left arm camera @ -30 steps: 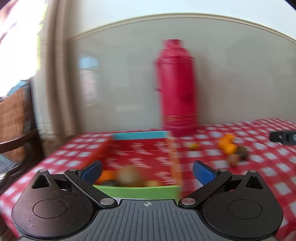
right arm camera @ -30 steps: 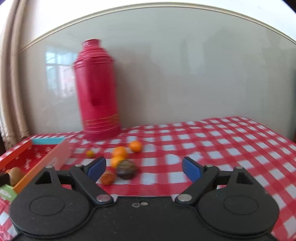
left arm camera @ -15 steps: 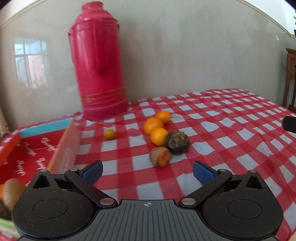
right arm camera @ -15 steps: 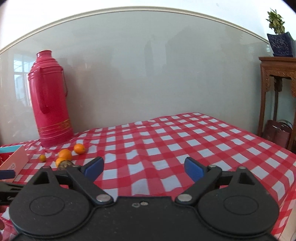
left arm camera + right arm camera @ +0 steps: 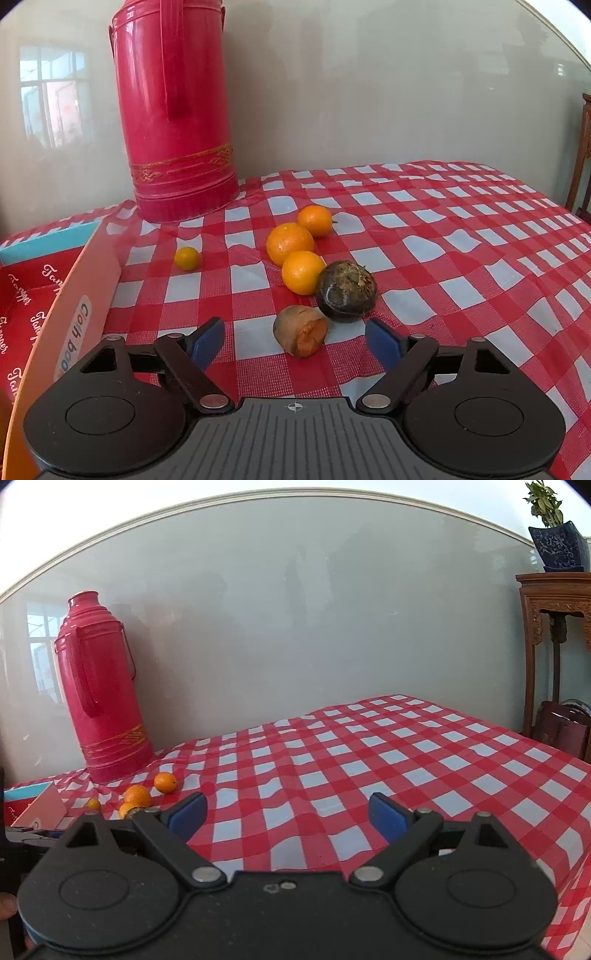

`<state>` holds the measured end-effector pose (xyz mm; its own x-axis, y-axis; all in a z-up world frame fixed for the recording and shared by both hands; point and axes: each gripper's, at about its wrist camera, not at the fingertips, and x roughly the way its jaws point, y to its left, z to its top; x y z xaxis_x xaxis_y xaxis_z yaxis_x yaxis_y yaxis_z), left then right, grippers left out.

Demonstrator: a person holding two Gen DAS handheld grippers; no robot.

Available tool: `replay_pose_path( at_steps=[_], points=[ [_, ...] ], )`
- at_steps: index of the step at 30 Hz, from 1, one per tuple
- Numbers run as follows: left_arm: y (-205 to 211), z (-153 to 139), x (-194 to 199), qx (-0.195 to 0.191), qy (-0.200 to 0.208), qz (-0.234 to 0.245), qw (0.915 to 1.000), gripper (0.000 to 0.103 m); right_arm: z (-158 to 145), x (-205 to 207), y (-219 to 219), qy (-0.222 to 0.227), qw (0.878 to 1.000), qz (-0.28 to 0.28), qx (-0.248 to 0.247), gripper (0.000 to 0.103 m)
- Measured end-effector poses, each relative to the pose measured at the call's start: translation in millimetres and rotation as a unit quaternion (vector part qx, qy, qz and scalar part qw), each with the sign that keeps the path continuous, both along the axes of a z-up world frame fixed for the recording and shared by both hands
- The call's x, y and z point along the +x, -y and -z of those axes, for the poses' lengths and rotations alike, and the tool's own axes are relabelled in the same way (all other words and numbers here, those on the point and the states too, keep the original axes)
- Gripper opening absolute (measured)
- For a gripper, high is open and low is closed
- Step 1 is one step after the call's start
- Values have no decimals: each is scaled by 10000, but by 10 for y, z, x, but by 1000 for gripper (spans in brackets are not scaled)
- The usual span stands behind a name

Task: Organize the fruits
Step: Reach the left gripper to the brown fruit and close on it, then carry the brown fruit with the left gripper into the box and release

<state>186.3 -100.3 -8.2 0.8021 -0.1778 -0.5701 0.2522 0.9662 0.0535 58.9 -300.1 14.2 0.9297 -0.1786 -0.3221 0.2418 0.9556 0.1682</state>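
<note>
My left gripper [image 5: 295,343] is open and empty, low over the checked tablecloth. A brown fruit with an orange cut face [image 5: 301,335] lies just ahead, between its blue pads. A dark round fruit [image 5: 346,291] touches it at the right. Three oranges [image 5: 290,243] sit behind, and a small yellow-orange fruit [image 5: 187,258] lies apart to the left. The red-lined box [image 5: 70,317] stands at the left. My right gripper [image 5: 288,816] is open and empty over bare cloth; the oranges [image 5: 137,795] show far left there.
A tall red thermos [image 5: 173,107] stands at the back by the wall; it also shows in the right wrist view [image 5: 99,694]. A wooden stand [image 5: 554,646] with a potted plant [image 5: 557,542] is beyond the table's right edge.
My left gripper swung right from the box to the loose fruits and came closer to them. My right gripper swung right, away from the fruits.
</note>
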Motion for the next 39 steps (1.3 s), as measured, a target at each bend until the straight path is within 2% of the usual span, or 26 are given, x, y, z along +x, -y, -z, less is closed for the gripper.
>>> replay_pose_path(
  at_steps=[2, 4, 8, 9, 13, 19, 27, 30, 34, 37, 39],
  points=[
    [19, 12, 26, 16, -58, 40, 10000, 70, -3, 6, -12, 1, 10000, -18, 7, 89],
    [30, 25, 61, -1, -154, 89, 9998, 54, -3, 13, -12, 8, 10000, -33, 27, 89],
    [55, 25, 69, 14, -126, 72, 9999, 43, -2, 19, -5, 8, 10000, -56, 52, 89],
    [65, 24, 60, 58, -102, 60, 9999, 32, 0, 18, -2, 12, 10000, -51, 58, 90],
    [57, 6, 22, 63, -32, -13, 10000, 32, 11, 33, 14, -9, 9999, -63, 95, 90],
    [-131, -178, -145, -33, 399, -284, 9988, 32, 11, 46, -35, 4, 9999, -152, 71, 90],
    [-771, -494, -333, 61, 989, -1261, 9871, 32, 7, 89, -227, -12, 9992, -403, -19, 90],
    [-1062, -488, -339, 113, 913, -1574, 9832, 32, 5, 121, -325, -38, 9986, -515, -57, 90],
    [-1402, -390, -334, -5, 641, -1939, 9789, 32, 11, 167, -469, -48, 9977, -663, -140, 90],
    [-1563, -301, -323, -112, 446, -2129, 9760, 32, 26, 196, -569, -79, 9969, -759, -203, 90],
    [-1598, -274, -338, -55, 483, -2189, 9745, 32, 36, 211, -626, -93, 9963, -822, -240, 90]
  ],
)
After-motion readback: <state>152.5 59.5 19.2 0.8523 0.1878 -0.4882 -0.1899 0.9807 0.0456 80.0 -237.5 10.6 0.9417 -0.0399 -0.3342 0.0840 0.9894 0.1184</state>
